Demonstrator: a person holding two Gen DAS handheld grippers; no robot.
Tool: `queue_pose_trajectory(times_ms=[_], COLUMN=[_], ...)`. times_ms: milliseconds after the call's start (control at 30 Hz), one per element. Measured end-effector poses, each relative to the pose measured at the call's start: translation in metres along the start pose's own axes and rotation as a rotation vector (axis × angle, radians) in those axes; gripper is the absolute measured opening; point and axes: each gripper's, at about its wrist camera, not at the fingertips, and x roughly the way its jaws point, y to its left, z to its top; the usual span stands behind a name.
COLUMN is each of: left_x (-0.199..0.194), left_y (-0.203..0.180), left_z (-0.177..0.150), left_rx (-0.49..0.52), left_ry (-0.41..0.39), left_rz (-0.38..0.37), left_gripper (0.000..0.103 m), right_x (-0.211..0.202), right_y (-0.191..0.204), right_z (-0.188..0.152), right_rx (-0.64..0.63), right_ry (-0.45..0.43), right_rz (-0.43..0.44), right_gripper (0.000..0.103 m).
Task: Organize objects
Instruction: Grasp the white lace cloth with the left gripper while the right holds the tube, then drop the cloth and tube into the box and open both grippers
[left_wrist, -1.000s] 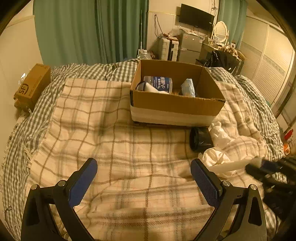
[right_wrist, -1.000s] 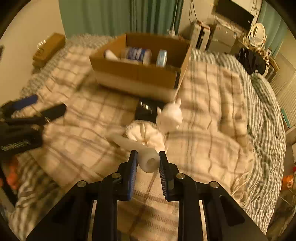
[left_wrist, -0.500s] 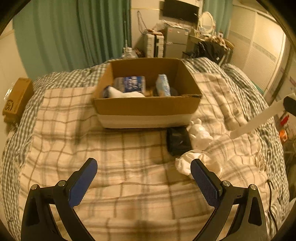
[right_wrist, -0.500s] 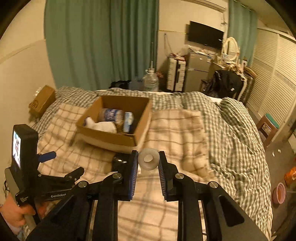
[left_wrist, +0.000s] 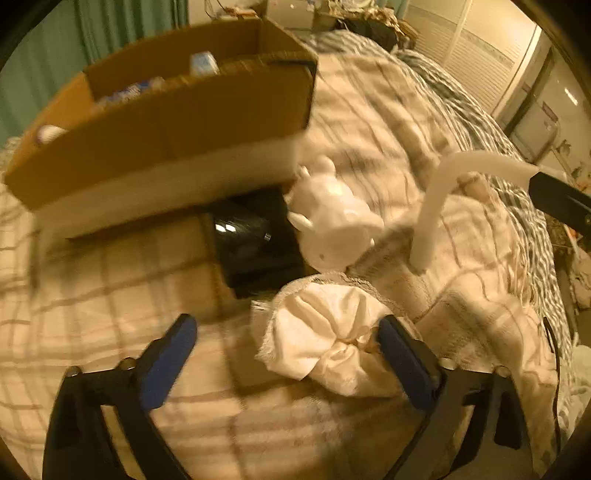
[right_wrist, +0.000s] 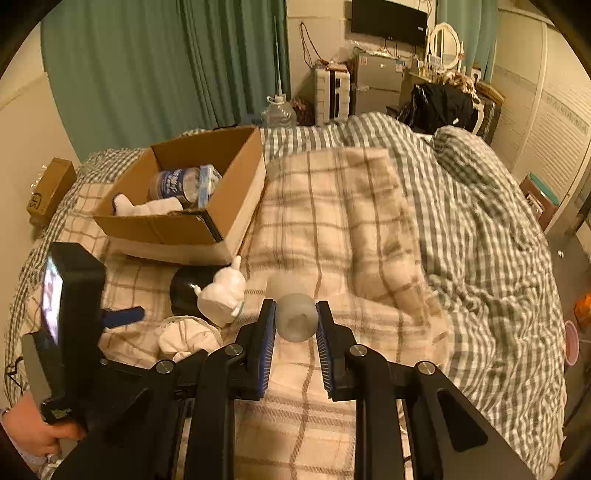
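My right gripper is shut on a white bendy tube, held above the bed; in the left wrist view the tube arcs down to the blanket. My left gripper is open and low over a crumpled white cloth, which lies between its fingers; the cloth also shows in the right wrist view. A white figurine and a black round object lie just in front of an open cardboard box. The box holds a blue-labelled can and white items.
All lies on a plaid blanket over a checked duvet. A small brown box sits at the bed's left edge. Green curtains, a cabinet and clutter stand beyond the bed. A hand holds the left gripper's handle.
My left gripper has moved forward and down to the white cloth, and the box looms closer. My right gripper has kept the tube and its view has swung slightly right.
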Motion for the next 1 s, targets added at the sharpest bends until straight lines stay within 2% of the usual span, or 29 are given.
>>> queue_pose_trajectory(times_ms=[33,67,100,133,167,233,400,700,1000], left_x=[0.003,0.004,0.003,0.001,-0.002,-0.010,-0.048,-0.124,-0.195], left_y=[0.001,0.001,0.001,0.001,0.001,0.003,0.009,0.029,0.054], left_z=[0.000,0.000,0.000,-0.001,-0.001,-0.001,-0.004,-0.004,0.015], left_rx=[-0.004,-0.006,-0.007,-0.006,-0.005,-0.009,-0.019,-0.053,-0.072], left_ry=[0.009,0.012,0.010,0.004,-0.005,-0.032,-0.126,-0.246,-0.370], left_rz=[-0.023,-0.046,-0.078,-0.092,-0.090,-0.084,-0.059,-0.022,0.047], left_gripper=[0.081,0.066,0.056,0.037,0.028,0.020,0.018,0.018,0.018], right_x=[0.005,0.008,0.011,0.014,0.015,0.015,-0.004,-0.067,-0.122], right_y=[0.001,0.001,0.001,0.001,0.001,0.003,0.011,0.039,0.077], right_z=[-0.002,-0.003,-0.003,-0.004,-0.005,-0.005,0.000,0.018,0.058], right_rx=[-0.002,-0.003,-0.001,0.005,0.009,0.009,-0.009,-0.072,-0.150], right_ry=[0.011,0.018,0.024,0.030,0.033,0.037,0.005,-0.108,-0.239], right_rz=[-0.004,-0.006,-0.007,-0.001,0.004,0.004,-0.004,-0.021,-0.003], right_gripper=[0.021,0.021,0.021,0.021,0.021,0.021,0.021,0.021,0.021])
